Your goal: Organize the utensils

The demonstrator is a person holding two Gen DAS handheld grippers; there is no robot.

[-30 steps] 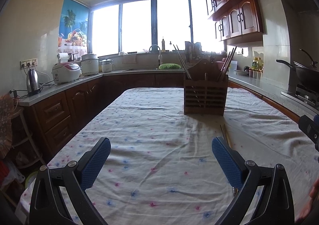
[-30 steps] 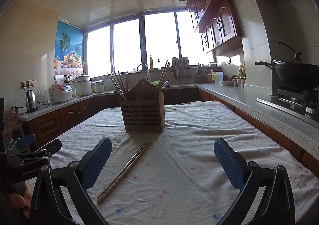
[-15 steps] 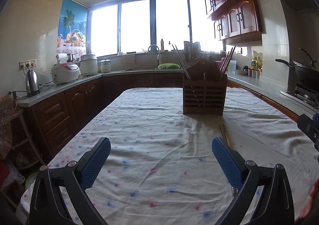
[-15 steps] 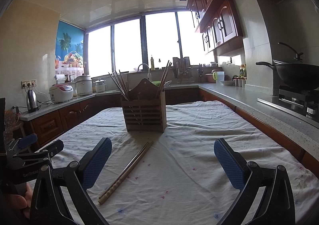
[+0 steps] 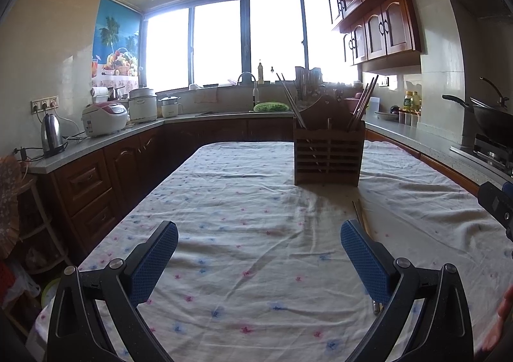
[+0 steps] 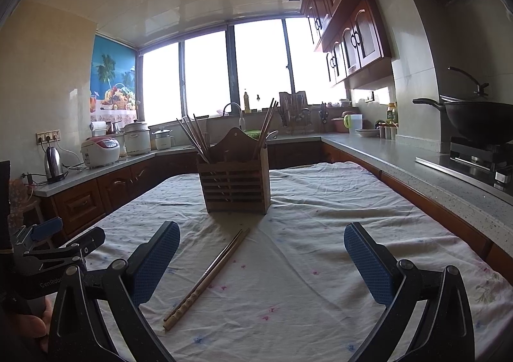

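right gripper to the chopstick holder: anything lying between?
Yes. In the right wrist view, a pair of chopsticks lies on the cloth between the open right gripper and the holder, tips toward the holder. Otherwise bare cloth.

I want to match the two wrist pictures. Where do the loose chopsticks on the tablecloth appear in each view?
Left wrist view: the loose chopsticks show only as a short piece at right of centre, beyond the left gripper's right finger.
Right wrist view: the full pair lies diagonally at lower centre, nearer the right gripper's left finger.
Shared landmark: the wooden holder behind them.
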